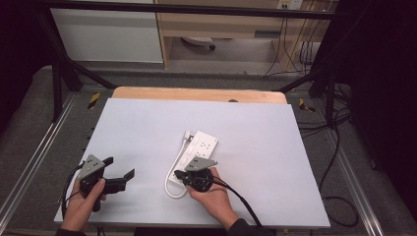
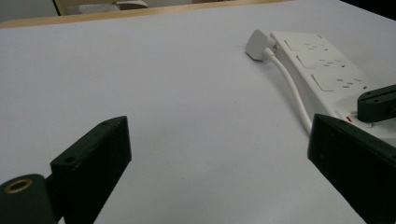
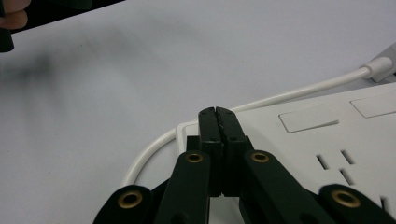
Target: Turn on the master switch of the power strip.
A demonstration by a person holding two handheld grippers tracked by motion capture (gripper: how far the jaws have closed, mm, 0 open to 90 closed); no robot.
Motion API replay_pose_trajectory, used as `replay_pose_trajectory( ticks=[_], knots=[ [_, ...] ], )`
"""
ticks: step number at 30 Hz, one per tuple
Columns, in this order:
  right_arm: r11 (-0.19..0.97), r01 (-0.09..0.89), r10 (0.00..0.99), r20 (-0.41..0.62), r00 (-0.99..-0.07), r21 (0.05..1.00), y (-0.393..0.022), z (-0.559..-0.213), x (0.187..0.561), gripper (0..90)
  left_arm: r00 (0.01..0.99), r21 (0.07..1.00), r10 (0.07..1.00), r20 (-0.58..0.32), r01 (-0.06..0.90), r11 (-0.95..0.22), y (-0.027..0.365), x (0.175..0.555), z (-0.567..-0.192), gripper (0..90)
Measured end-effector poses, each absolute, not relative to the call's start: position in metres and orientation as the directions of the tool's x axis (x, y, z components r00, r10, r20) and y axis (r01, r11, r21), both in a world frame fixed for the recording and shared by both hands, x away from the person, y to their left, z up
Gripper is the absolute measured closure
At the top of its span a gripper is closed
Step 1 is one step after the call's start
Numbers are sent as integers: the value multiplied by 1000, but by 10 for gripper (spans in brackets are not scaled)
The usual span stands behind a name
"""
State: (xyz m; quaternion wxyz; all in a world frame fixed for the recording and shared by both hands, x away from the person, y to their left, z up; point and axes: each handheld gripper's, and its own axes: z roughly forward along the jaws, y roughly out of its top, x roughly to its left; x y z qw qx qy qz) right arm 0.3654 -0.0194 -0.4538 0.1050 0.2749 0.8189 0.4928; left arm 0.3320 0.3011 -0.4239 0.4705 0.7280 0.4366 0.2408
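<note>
A white power strip [image 1: 202, 145] lies at the middle of the white table top [image 1: 275, 162], its white cable [image 1: 172, 183] looping off the near end and back to a plug [image 1: 187, 133] beside the far end. My right gripper [image 1: 179, 174] is shut with nothing between its jaws. Its tips [image 3: 218, 116] sit over the strip's near corner [image 3: 327, 149], just inside the cable [image 3: 280, 97]; I cannot tell whether they touch it. My left gripper [image 1: 120, 167] is open and empty, low over bare table left of the strip, jaws wide apart [image 2: 219, 163]. From there the strip [image 2: 327, 70] and plug [image 2: 258, 44] lie ahead to the right.
The white sheet covers a wooden table whose far edge [image 1: 196, 93] shows. Black frame posts [image 1: 59, 83] stand at the far corners, and cables [image 1: 339, 147] trail on the floor to the right. Bare table surface [image 2: 163, 84] stretches left of and behind the strip.
</note>
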Motion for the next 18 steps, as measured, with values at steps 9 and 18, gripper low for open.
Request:
replay_pose_trajectory(
  ticks=[9, 18],
  knots=[
    [371, 344, 554, 92, -827, 863, -19, -454, 365, 900, 502, 895, 863, -59, 410, -177, 301, 332, -424, 61],
    [378, 344, 556, 86, -827, 860, -18, -454, 365, 900, 503, 893, 862, -60, 413, -178, 301, 332, -425, 61]
  ],
)
